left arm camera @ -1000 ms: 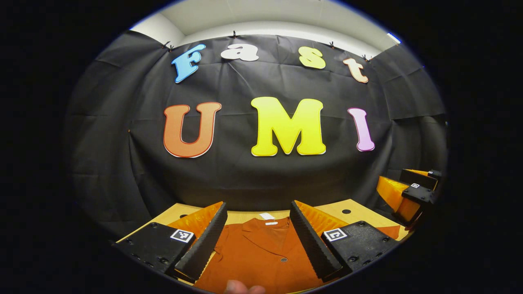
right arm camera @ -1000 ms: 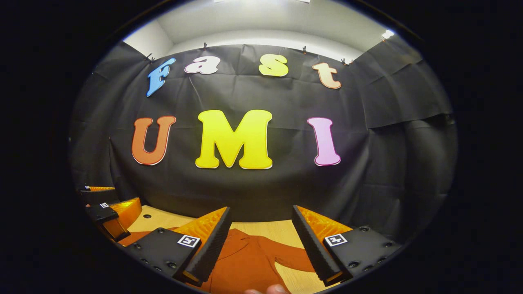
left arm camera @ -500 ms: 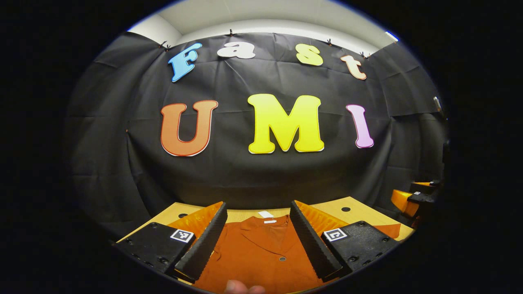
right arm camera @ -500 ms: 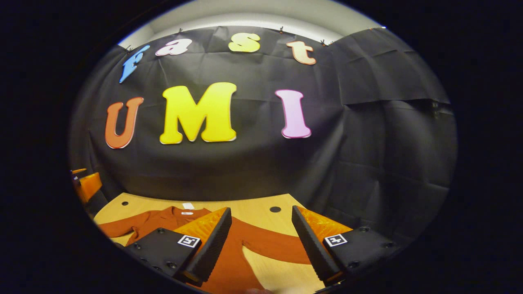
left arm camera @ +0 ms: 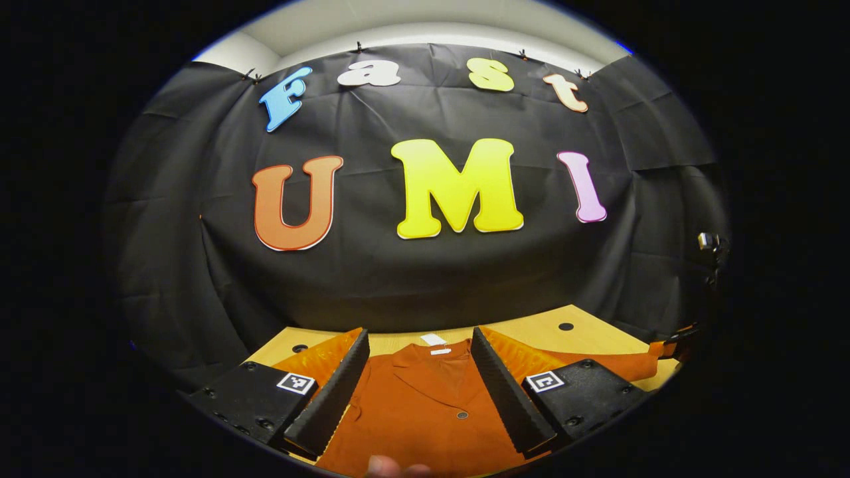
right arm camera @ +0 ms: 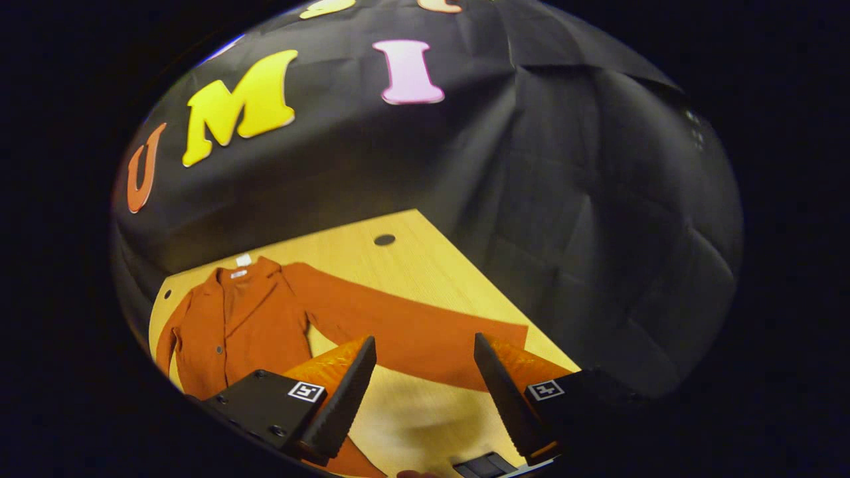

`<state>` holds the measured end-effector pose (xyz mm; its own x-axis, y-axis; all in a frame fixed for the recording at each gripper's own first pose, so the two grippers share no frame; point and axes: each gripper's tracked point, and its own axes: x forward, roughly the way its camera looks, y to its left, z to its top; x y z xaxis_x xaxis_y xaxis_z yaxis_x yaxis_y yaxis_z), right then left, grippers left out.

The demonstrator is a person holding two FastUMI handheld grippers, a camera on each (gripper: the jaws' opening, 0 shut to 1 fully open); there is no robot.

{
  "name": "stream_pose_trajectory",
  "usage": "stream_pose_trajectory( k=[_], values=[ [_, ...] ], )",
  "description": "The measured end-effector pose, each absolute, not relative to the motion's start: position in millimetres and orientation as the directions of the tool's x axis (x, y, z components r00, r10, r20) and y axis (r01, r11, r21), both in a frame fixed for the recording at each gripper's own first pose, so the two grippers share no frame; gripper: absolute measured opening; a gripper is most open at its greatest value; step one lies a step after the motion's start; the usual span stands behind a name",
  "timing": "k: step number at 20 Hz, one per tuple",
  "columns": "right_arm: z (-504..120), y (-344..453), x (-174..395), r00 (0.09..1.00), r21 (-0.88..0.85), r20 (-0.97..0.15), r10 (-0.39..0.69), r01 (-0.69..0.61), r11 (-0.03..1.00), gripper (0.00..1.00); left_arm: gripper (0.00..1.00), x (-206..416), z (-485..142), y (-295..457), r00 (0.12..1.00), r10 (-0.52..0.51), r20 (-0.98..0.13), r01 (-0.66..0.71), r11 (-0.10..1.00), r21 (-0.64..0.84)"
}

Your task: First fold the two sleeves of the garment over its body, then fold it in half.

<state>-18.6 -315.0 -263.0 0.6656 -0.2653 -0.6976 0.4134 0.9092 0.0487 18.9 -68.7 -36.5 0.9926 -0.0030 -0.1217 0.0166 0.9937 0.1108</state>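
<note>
The bench (right arm camera: 425,262) was a flat board of pale wood with fine grain, and it had small round dark holes near its far edge. Black cloth with soft creases hung behind it as the booth's wall (right arm camera: 544,186).

On the bench lay the garment (right arm camera: 232,332), a rust-orange shirt of smooth, thin fabric, spread flat with its front up. It had a pointed collar with a small white label at the neck, and a row of small dark buttons (left arm camera: 462,415) down the middle. In the right gripper view one long sleeve (right arm camera: 405,328) stretched straight out from the shoulder toward the bench's near edge, and its end was cut square. The other sleeve (right arm camera: 170,335) lay close along the body.

The left claw (left arm camera: 420,385) hung above the shirt's chest, its two ridged, wedge-shaped fingers wide apart with nothing between them. The right claw (right arm camera: 425,392) stood open as well, above the bare wood just beside the outstretched sleeve, and its fingers did not touch the fabric. A fingertip (left arm camera: 388,467) showed at the lower edge of the left gripper view.
</note>
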Motion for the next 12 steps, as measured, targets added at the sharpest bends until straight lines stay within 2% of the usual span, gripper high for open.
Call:
stream_pose_trajectory(
  k=[5, 12],
  values=[
    [-322, -357, -23, 0.554, 0.007, -0.785, -0.277, 0.454, 0.891, 0.94, 0.99, 20, -49, -69, 0.986, 0.054, -0.160, -0.031, 0.989, 0.143],
    [-377, -376, -32, 0.412, -0.012, -0.876, -0.249, 0.498, 0.867, 0.94, 0.99, 14, -63, -54, 0.954, 0.211, -0.214, -0.181, 0.972, 0.151]
  ],
)
